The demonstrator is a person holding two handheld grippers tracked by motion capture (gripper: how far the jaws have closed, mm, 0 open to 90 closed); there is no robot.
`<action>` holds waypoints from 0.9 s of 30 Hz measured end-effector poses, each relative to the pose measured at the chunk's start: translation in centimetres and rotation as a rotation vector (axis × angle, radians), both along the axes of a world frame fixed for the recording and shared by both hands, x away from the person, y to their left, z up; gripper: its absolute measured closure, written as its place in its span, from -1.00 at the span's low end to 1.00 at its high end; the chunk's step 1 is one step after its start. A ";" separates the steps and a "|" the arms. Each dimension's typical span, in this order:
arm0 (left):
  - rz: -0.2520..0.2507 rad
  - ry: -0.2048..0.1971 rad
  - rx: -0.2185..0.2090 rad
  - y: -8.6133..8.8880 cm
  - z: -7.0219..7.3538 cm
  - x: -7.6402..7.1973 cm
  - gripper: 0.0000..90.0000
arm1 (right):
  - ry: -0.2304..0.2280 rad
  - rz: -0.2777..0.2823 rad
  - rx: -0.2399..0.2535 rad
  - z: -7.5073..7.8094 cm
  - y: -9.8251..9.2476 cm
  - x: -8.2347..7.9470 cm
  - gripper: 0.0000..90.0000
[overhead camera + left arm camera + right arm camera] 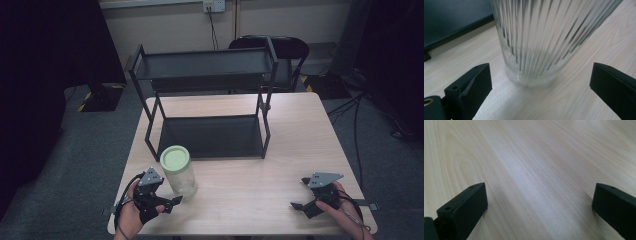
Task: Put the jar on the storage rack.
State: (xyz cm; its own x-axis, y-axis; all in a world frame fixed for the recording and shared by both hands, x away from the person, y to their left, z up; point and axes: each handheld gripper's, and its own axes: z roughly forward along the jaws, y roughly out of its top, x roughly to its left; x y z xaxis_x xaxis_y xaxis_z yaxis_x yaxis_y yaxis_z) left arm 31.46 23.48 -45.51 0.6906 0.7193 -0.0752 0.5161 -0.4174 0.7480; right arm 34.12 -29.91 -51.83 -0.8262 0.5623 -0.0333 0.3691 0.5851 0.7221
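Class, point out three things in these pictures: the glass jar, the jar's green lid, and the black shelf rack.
glass jar point(534, 45), left gripper view, on its ribbed wall.
green lid point(174, 158), high view, on its flat top.
shelf rack point(210, 136), high view, on its bare lower shelf.

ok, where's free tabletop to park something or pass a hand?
Widest bare patch: the light wood table between the ribbed glass jar with the pale green lid and the right gripper, in front of the black two-tier metal rack. A bare strip also runs right of the rack. Crowded: front left, where the left gripper sits at the jar.
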 end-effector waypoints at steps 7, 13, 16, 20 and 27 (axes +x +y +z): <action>-0.009 -0.010 0.006 -0.4 1.0 0.3 -0.92 | 0.000 0.000 0.000 0.0 0.0 0.0 -1.00; -0.018 -0.022 -0.022 -0.6 1.9 0.6 -0.92 | 0.000 0.000 0.000 0.0 0.0 0.0 -1.00; -0.021 -0.026 -0.002 -0.9 2.2 0.8 -0.92 | 0.000 0.000 0.000 0.0 0.0 0.0 -1.00; -0.026 -0.036 -0.004 -1.3 2.6 1.0 -0.92 | 0.000 0.000 0.000 0.0 0.0 0.0 -1.00; -0.024 -0.049 -0.019 -1.7 3.2 1.5 -0.92 | 0.000 0.000 0.000 0.0 0.0 0.0 -1.00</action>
